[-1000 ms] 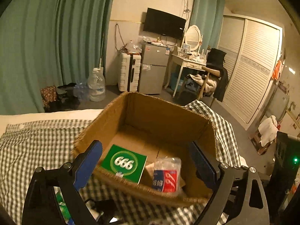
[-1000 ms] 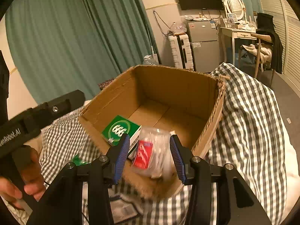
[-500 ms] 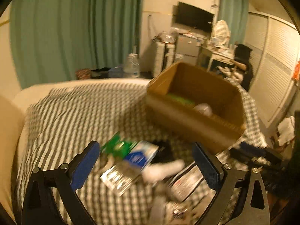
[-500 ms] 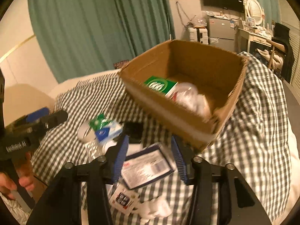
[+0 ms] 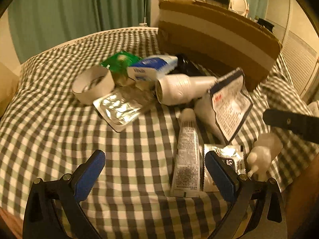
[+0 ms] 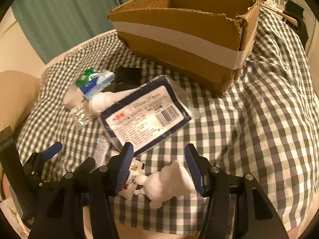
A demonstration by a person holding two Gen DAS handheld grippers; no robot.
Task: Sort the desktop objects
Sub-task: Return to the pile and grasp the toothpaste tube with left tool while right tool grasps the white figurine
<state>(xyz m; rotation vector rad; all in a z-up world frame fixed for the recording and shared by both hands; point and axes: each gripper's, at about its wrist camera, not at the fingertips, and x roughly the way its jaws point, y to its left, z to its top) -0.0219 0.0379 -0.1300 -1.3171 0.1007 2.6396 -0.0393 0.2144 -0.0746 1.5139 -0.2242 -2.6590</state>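
Since the earlier frames, both grippers have left the cardboard box (image 6: pixel 179 37) and come down over the loose items lying on the checked cloth (image 5: pixel 59 135) in front of it; the white plastic packet that stood between the right fingers over the box a second ago is no longer there. The left gripper (image 5: pixel 153 176) has just been opening and its jaws now stand wide apart with nothing clamped; a printed tube (image 5: pixel 187 159) lies on the cloth between them, near the right-hand finger, untouched. The right gripper (image 6: pixel 157 169) has also just been opening; its jaws stand partly apart around a small white dropper bottle (image 6: pixel 169 181), and the pads do not appear to press on it, though motion blur makes contact hard to rule out. Further toward the box from that bottle lies a dark blue tissue pack (image 6: pixel 145 115), and beyond it a white bottle (image 5: pixel 183 89), a foil blister sheet (image 5: pixel 117 107), a tape roll (image 5: pixel 92 83) and green and blue cartons (image 5: pixel 139 66), all just in front of the box's near wall. The step in hand is judged to be the approach for the next pick, with much of the pile still unsorted. The next move calls for centring the fingers on one item, lowering until the pads flank it, closing, then lifting clear of its neighbours and carrying it over the box rim.
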